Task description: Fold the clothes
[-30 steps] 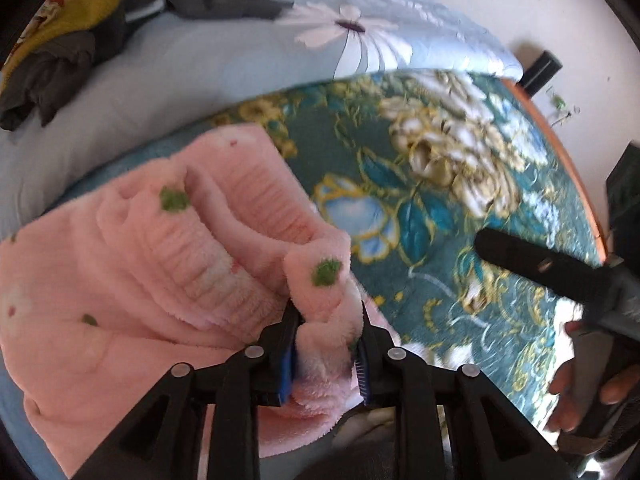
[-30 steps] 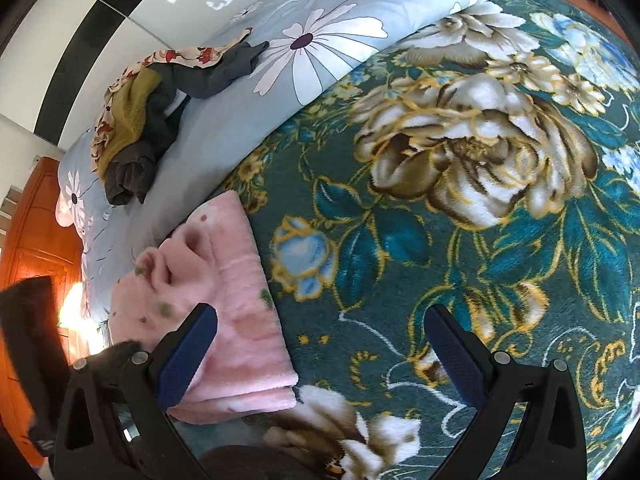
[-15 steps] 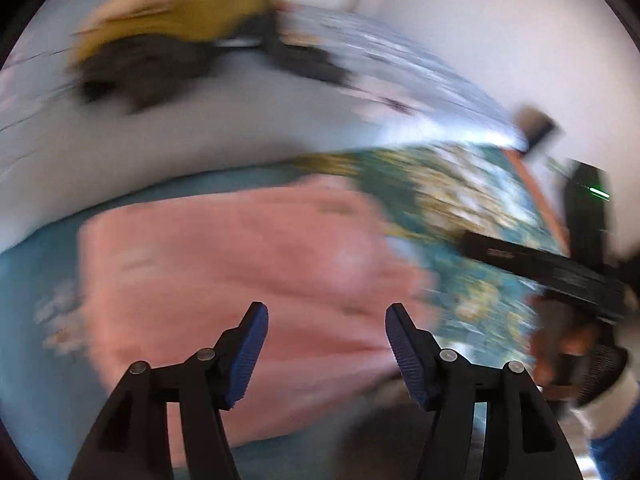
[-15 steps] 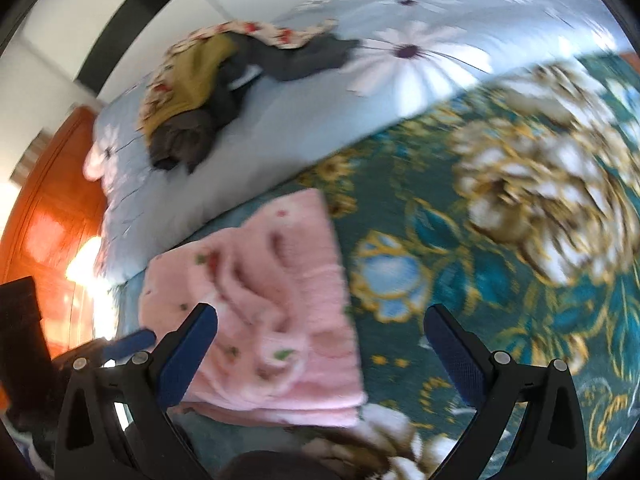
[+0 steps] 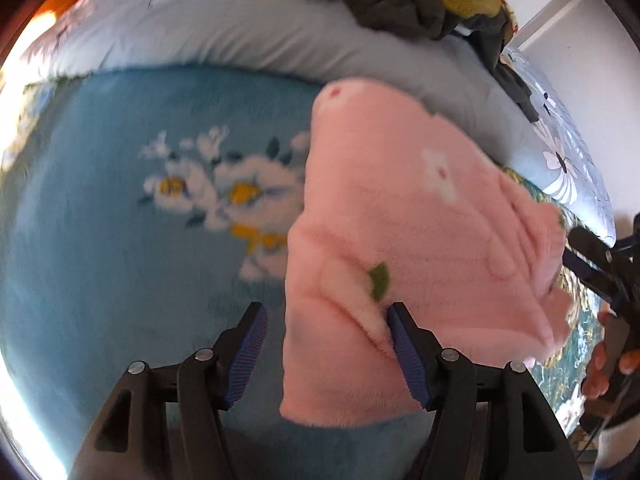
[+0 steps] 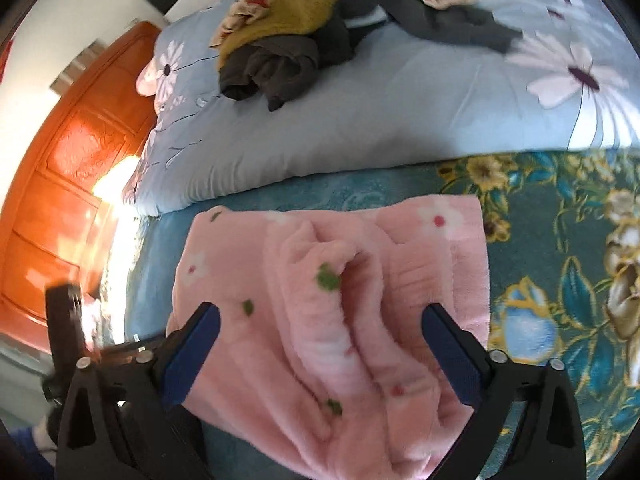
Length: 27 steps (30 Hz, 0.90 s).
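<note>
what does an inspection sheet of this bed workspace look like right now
surface: teal floral blanket over the bed, pale blue daisy quilt behind it
job's things: pink fleece garment lying bunched, partly folded
clutter: heap of mustard and dark grey clothes on the quilt
grippers: left gripper open, just been opening, straddling the garment's edge; right gripper open, just been closing, poised over the garment
cables: nothing seen
surroundings: orange wooden headboard, white wall
</note>
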Tool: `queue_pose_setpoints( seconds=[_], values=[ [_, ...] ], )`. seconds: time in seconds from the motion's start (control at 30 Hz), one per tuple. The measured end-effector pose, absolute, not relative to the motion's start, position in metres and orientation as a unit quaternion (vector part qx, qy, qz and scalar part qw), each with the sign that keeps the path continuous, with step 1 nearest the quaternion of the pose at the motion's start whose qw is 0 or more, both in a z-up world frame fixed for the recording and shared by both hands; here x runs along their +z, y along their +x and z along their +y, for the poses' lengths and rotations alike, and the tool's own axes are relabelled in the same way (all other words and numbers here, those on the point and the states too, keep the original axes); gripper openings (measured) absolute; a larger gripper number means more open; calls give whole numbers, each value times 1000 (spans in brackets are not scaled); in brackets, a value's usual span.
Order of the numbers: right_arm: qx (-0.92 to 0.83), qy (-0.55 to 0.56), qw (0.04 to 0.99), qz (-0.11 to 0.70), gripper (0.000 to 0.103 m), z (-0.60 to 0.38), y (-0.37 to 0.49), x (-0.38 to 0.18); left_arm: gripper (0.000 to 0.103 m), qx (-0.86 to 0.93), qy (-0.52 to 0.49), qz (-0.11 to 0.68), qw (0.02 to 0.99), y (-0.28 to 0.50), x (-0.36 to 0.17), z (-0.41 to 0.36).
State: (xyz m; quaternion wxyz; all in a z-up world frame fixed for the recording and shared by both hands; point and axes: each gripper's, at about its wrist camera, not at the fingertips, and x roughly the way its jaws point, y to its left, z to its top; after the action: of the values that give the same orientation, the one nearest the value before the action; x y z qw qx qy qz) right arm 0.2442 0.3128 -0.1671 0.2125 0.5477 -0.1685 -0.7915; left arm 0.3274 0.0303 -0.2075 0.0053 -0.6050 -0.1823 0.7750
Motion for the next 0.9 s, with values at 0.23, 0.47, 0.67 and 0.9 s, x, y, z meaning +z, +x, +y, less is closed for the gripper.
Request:
queue_pose_setpoints(
  seconds=[0.23, 0.47, 0.67, 0.9],
  values=[
    [-757, 578, 209, -221, 59, 315, 238, -188, 70, 769, -606, -201, 11, 326, -209, 27],
    [-734, 587, 215, -265, 19, 311, 231, -189, 70, 773, -597, -211, 28, 322, -199, 26],
    [-769, 542, 204, -271, 14, 348, 234, -150, 70, 786, -569, -233, 65, 320, -178, 25],
    [-766, 554, 145, -291, 13, 389, 231, -175, 70, 763, -616, -188, 60, 317, -203, 38]
  ],
)
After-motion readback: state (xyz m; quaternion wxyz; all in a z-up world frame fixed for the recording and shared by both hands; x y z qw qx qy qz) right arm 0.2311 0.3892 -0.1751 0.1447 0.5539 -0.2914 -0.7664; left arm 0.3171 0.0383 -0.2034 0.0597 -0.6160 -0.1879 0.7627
